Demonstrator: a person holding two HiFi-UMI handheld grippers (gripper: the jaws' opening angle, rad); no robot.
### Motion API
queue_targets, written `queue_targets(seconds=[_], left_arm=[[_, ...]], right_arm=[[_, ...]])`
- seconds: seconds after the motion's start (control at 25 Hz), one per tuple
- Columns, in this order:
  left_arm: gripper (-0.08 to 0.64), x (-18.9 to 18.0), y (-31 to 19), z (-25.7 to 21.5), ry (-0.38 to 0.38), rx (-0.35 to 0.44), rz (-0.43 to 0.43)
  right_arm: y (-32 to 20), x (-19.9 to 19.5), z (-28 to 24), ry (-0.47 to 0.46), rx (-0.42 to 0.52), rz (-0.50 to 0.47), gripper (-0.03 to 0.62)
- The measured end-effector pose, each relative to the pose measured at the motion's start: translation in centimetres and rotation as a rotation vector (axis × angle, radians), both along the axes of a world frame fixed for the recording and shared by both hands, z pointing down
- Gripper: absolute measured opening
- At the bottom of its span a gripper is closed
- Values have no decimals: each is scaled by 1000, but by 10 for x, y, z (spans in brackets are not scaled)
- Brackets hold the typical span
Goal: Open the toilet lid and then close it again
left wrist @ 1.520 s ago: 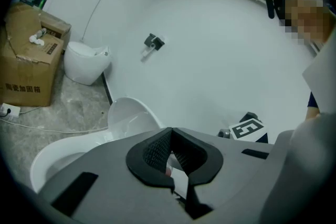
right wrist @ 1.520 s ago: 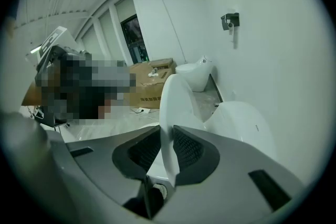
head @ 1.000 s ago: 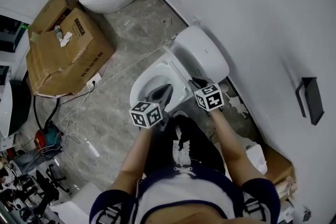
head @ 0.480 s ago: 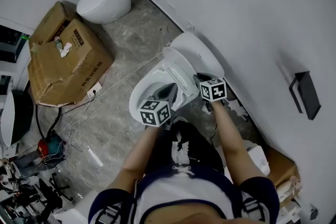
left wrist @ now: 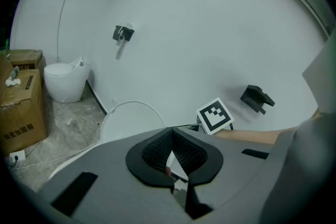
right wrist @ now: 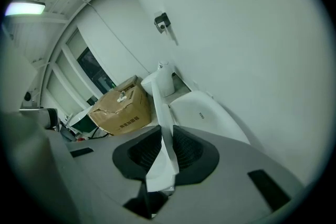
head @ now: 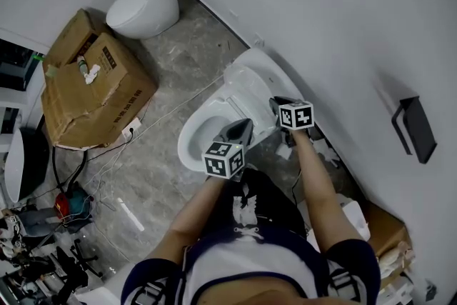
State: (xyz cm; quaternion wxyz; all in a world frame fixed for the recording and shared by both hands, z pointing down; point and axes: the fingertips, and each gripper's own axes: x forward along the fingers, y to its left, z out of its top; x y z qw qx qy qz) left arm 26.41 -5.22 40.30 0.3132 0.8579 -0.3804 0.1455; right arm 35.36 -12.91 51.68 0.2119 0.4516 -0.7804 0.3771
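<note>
Left gripper: jaws pressed together, empty, above the bowl.
Right gripper: at its 1 o'clock, jaws narrowly apart, clamping the toilet lid by its side edge.
Toilet lid: thin, white, oval; raised and tilted at the bowl's 1 o'clock, before the rounded rear unit.

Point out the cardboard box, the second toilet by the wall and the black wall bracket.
cardboard box (head: 96, 89), head view, top face.
second toilet (head: 143, 7), head view, white body.
black wall bracket (head: 420, 133), head view, dark front slab.
</note>
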Motion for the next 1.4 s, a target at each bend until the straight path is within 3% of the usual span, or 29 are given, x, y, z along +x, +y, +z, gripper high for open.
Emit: queue_targets(seconds=[0.32, 0.56, 0.72, 1.0, 1.4], left_arm=[[8, -5, 0, -3, -15, 8, -15], [6, -14, 9, -11, -33, 30, -3], [6, -17, 18, -12, -32, 30, 18], [6, -33, 38, -12, -45, 16, 66], [6, -40, 46, -24, 14, 37, 11]], right_arm=[[1, 0, -7, 3, 57, -30, 64], [32, -8, -80, 110, 400, 26, 81], [72, -36, -116, 48, 549, -93, 29], [115, -68, -121, -19, 508, -271, 9], [112, -50, -114, 21, 497, -222, 11]])
